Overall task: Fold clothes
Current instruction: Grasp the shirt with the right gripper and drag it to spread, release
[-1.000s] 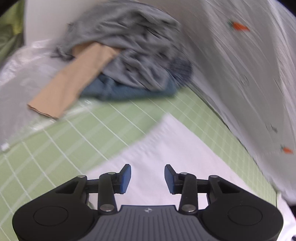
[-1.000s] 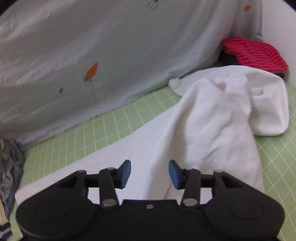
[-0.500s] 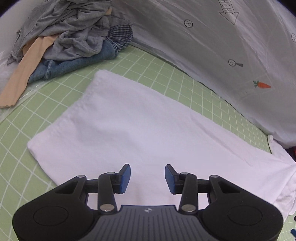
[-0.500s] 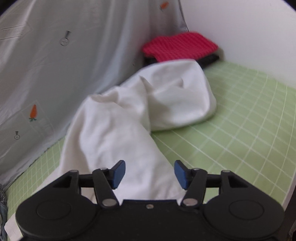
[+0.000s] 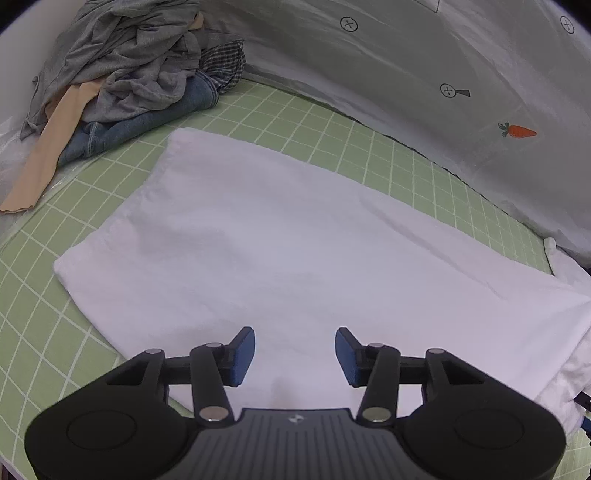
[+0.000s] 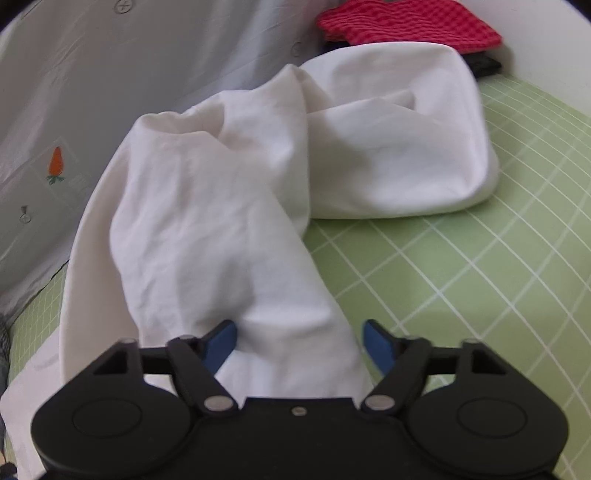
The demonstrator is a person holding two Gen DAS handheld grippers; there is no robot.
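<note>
A white garment (image 5: 277, 240) lies on the green grid mat (image 5: 55, 332). Its left part is spread flat in the left wrist view. Its right part is bunched and folded over itself in the right wrist view (image 6: 258, 177). My left gripper (image 5: 294, 349) is open and empty, hovering over the near edge of the flat part. My right gripper (image 6: 300, 341) is open wide, with its blue pads either side of a raised fold of the white cloth, not closed on it.
A pile of grey, denim, checked and tan clothes (image 5: 122, 74) sits at the back left. A grey sheet with carrot prints (image 5: 443, 74) forms the back wall. A folded red garment (image 6: 406, 22) on dark cloth lies at the back right. Bare green mat (image 6: 498, 277) lies right of the cloth.
The left gripper has pulled back and swung right, showing the whole flat part. The right gripper has moved closer to the bunched cloth and opened wider around the fold.
</note>
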